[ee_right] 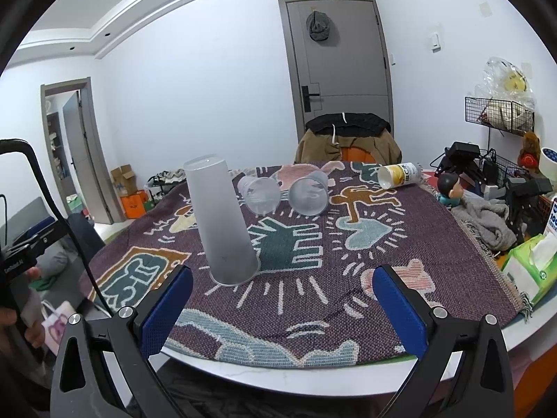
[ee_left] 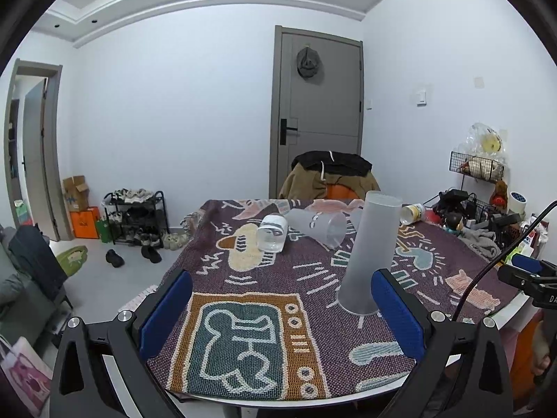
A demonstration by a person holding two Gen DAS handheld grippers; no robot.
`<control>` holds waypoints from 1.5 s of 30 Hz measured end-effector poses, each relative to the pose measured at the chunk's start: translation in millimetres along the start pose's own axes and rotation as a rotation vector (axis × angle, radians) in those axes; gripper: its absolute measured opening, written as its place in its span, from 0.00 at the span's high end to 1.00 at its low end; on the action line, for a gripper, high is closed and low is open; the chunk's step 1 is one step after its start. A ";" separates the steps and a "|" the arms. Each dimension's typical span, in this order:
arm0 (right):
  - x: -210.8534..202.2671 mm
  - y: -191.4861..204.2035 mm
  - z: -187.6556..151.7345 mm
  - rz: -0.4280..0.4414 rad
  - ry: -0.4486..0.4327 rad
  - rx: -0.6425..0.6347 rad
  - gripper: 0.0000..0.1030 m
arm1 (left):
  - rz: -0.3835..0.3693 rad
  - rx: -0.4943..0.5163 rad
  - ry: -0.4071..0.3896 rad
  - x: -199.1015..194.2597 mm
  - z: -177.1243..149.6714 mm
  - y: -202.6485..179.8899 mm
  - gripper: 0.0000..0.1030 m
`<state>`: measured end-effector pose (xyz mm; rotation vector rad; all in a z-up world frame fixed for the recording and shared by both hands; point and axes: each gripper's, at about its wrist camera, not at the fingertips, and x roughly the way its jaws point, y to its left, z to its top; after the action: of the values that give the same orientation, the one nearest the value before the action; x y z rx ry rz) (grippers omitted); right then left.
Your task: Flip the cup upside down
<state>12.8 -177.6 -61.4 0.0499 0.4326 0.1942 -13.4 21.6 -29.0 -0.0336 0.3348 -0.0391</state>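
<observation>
A tall frosted cup (ee_left: 369, 250) stands upside down, rim on the patterned cloth (ee_left: 264, 292); it also shows in the right wrist view (ee_right: 222, 223). My left gripper (ee_left: 282, 310) is open and empty, with the cup just ahead of its right finger (ee_left: 397, 310). My right gripper (ee_right: 283, 306) is open and empty, with the cup ahead and to the left of it, not touching.
Clear cups (ee_right: 259, 195) (ee_right: 308, 196) lie on their sides farther back, with a jar (ee_left: 273, 233) and a yellow can (ee_right: 400, 174). Clutter, a grey cloth (ee_right: 487, 223) and a tissue pack (ee_right: 532, 268) crowd the table's right side. A chair (ee_right: 348, 139) stands behind.
</observation>
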 end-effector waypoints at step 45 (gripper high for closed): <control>2.9 -2.7 -2.0 -0.004 0.011 0.008 0.00 | 0.018 -0.013 0.011 2.7 -0.8 0.0 0.00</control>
<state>15.0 -179.6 -64.7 0.0556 0.4448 0.1894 -11.0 21.5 -30.6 -0.0427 0.3466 -0.0194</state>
